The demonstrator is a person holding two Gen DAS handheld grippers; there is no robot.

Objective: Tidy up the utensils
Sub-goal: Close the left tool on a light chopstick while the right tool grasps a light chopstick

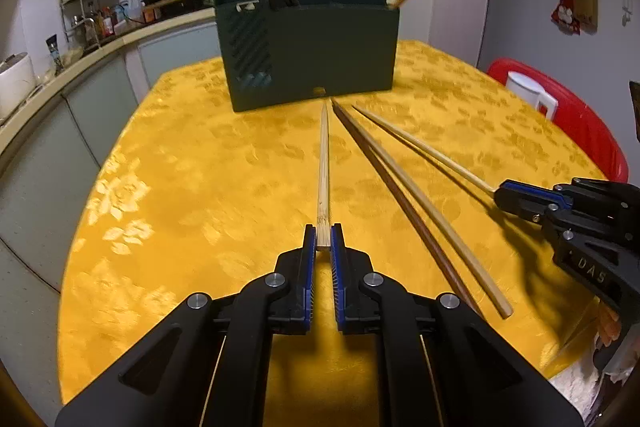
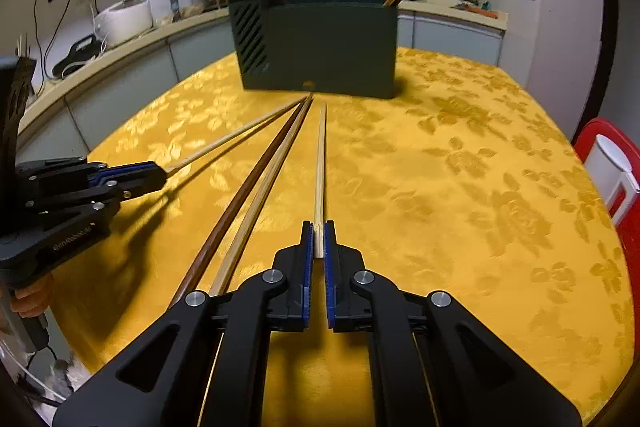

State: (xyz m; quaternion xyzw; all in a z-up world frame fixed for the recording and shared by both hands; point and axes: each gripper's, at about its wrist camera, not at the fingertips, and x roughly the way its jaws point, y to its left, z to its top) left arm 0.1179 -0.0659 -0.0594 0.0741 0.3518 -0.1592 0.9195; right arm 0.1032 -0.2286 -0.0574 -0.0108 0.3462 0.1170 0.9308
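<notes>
Left hand-held gripper (image 1: pixel 323 241): clamped on butt of pale chopstick (image 1: pixel 323 163), long axis pointing tip-first at the dark utensil holder (image 1: pixel 312 47). Right hand-held gripper (image 2: pixel 318 239): likewise pinching a second pale chopstick (image 2: pixel 320 163), aimed at the holder. Two loose chopsticks (image 1: pixel 400 195) lie on the bench (image 1: pixel 200 187) between them, pointing holderward.

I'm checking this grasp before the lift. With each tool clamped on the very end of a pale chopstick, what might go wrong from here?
1. The left tool and right tool each pinch only the end of a pale bamboo chopstick, so the long free end may swing or slip when lifted.
2. The dark brown chopstick and tan wooden chopstick lie between them and could get knocked.
3. The dark green utensil holder stands close to the chopstick tips.
</notes>
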